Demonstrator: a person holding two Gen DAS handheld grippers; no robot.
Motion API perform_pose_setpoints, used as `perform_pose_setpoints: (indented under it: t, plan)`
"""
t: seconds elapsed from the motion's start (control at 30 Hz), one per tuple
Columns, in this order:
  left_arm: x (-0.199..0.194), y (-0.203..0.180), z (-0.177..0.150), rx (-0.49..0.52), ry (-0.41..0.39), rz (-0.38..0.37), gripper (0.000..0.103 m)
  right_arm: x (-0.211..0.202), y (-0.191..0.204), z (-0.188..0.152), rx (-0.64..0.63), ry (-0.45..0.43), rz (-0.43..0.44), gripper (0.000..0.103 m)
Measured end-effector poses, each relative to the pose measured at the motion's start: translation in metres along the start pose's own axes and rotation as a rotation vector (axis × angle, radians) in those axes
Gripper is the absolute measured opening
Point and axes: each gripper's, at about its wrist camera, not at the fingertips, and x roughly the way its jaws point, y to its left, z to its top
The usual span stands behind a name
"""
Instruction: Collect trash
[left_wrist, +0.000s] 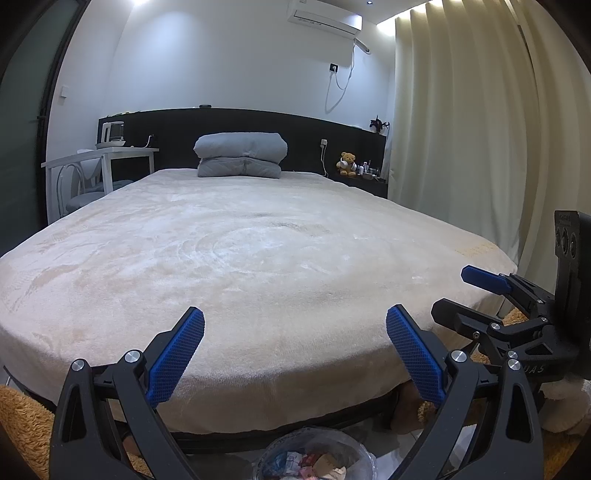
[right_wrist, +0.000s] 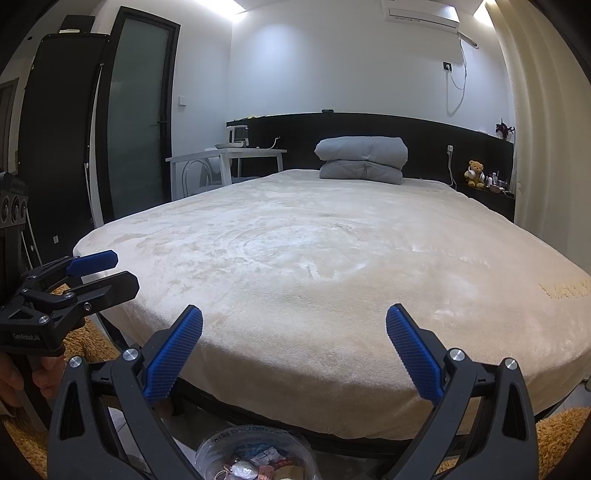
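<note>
A round bin lined with a clear bag (left_wrist: 314, 456) stands on the floor at the foot of the bed and holds several crumpled wrappers; it also shows in the right wrist view (right_wrist: 255, 458). My left gripper (left_wrist: 295, 350) is open and empty, above the bin, facing the bed. My right gripper (right_wrist: 294, 349) is open and empty, held alongside it. The right gripper shows at the right of the left wrist view (left_wrist: 491, 291); the left gripper shows at the left of the right wrist view (right_wrist: 99, 273). No trash shows on the bed.
A wide bed with a cream plush cover (left_wrist: 240, 258) fills the view, a folded grey duvet (left_wrist: 242, 155) at its head. A white desk (left_wrist: 99, 157) stands left, a curtain (left_wrist: 461, 129) right, a teddy bear (left_wrist: 347, 162) on the nightstand. Orange shaggy rug (right_wrist: 557, 432) lies on the floor.
</note>
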Motion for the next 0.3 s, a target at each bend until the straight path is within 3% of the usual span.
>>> perform_pose_setpoints:
  t: [0.3]
  plan:
    - [-0.0004, 0.0003, 0.0013, -0.008, 0.001, 0.002, 0.097, -0.0009, 0.0015, 0.0001, -0.012, 0.004, 0.002, 0.098]
